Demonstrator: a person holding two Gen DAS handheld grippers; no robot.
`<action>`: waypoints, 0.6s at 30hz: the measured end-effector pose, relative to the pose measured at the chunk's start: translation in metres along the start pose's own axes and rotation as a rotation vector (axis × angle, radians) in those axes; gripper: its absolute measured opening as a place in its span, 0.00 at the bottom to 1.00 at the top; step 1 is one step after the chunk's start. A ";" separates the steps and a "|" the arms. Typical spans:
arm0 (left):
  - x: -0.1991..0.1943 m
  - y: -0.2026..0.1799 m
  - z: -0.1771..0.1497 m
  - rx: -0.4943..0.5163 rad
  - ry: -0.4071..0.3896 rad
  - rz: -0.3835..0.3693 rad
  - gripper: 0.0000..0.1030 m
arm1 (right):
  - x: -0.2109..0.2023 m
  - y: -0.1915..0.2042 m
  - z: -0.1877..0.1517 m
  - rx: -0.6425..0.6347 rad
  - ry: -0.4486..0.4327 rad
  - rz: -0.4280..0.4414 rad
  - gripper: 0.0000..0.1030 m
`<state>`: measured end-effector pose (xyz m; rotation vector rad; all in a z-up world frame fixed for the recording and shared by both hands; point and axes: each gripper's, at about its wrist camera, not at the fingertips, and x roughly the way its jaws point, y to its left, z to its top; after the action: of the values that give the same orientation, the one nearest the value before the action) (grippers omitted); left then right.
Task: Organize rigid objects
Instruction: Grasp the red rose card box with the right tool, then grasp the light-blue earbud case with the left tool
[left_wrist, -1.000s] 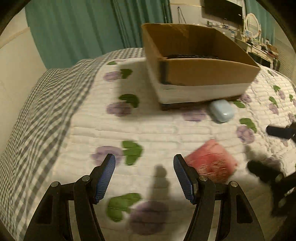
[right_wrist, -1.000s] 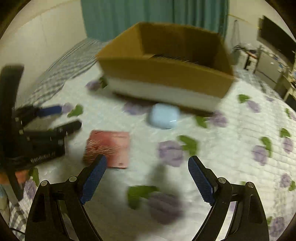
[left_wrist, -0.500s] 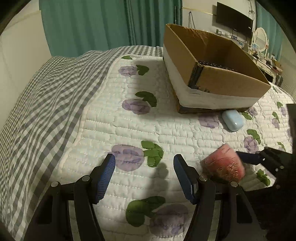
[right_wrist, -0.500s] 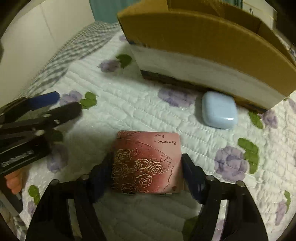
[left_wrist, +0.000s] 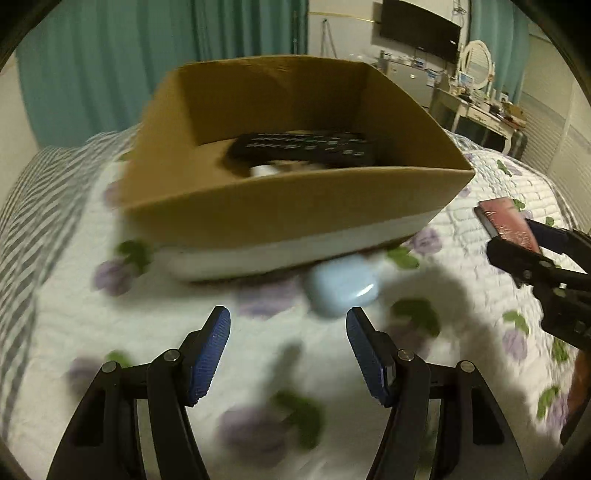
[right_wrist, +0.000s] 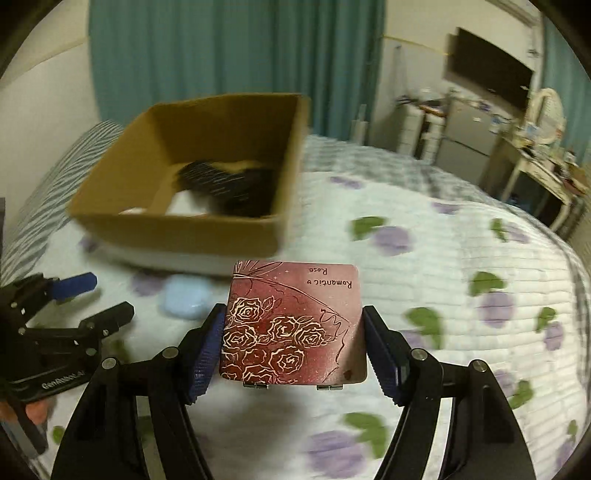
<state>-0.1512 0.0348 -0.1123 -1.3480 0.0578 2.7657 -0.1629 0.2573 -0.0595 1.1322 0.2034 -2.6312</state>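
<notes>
The right gripper is pinching a flat red rose-print tin by its side edges, lifted above the quilted bed; the tin looks light, stiff and somewhat slick, so an edge grip suits it. The left gripper is hanging spread and empty near a pale blue earbud case, smooth and rounded. Beyond, the cardboard box is holding a remote control; teal curtains are hanging behind.

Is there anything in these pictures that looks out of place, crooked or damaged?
Nothing looks damaged or spilled. One thing is still loose: the light blue case lies on the quilt against the cardboard box, not inside it. The red tin is held level in the right gripper.
</notes>
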 end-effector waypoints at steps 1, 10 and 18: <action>0.006 -0.006 0.004 0.005 0.005 -0.008 0.66 | 0.001 -0.007 0.000 0.022 0.003 0.007 0.69; 0.061 -0.033 0.018 0.033 0.090 0.011 0.66 | 0.005 -0.028 0.001 0.094 0.005 0.055 0.69; 0.021 -0.040 0.008 0.078 0.032 -0.021 0.55 | -0.006 -0.021 -0.002 0.091 0.001 0.044 0.69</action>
<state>-0.1679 0.0763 -0.1242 -1.3655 0.1505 2.6951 -0.1638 0.2790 -0.0566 1.1533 0.0586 -2.6254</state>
